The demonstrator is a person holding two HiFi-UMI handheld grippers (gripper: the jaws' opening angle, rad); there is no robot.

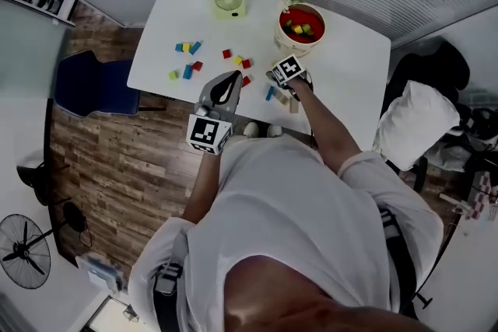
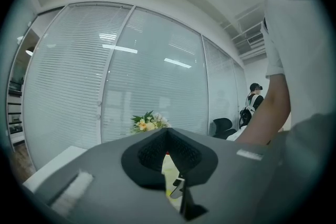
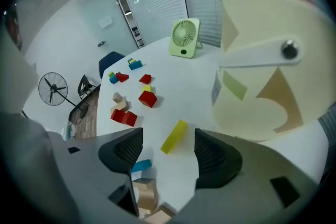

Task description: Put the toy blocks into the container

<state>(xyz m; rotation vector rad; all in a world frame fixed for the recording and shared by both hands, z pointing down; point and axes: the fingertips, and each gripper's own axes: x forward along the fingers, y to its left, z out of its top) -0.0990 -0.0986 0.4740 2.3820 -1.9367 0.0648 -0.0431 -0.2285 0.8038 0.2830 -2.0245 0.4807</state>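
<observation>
The white table spreads out below me. The cream container stands toward its far side with a few blocks already in it. My left gripper hangs over the near edge, jaws pressed together on nothing. My right gripper sits just beside the container, jaws wide apart. A yellow block lies on the table between them, untouched. Loose blocks lie scattered farther left.
</observation>
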